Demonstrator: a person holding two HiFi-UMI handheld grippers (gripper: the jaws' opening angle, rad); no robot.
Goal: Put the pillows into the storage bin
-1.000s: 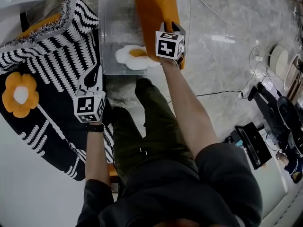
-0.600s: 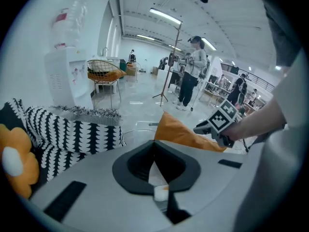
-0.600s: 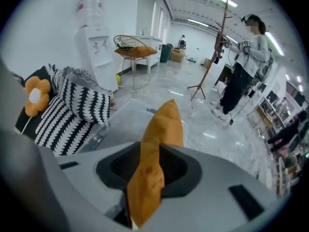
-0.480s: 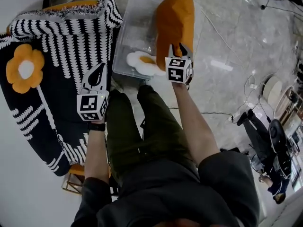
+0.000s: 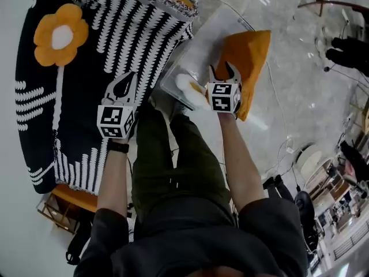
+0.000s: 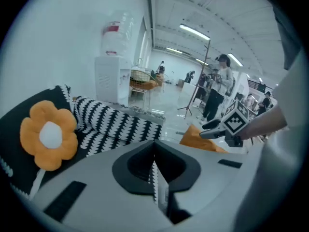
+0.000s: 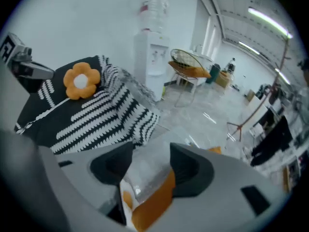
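Beneath the right hand-held gripper (image 5: 223, 71), jaws just opened half-wide and pinching nothing, the orange pillow (image 5: 252, 53) rests in the clear storage bin (image 5: 199, 48), seemingly released; the left hand-held gripper (image 5: 125, 81) hangs closed, empty, over the flower cushion (image 5: 81, 74).

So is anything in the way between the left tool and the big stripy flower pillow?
Nothing I can see. The left tool, shut and empty, hangs over the stripy pillow with only air between them. The bin beside it already holds an orange pillow.

Bright ceiling strip lights (image 6: 195, 31), soft shadows, strong fisheye curving, dark vignetted corners.
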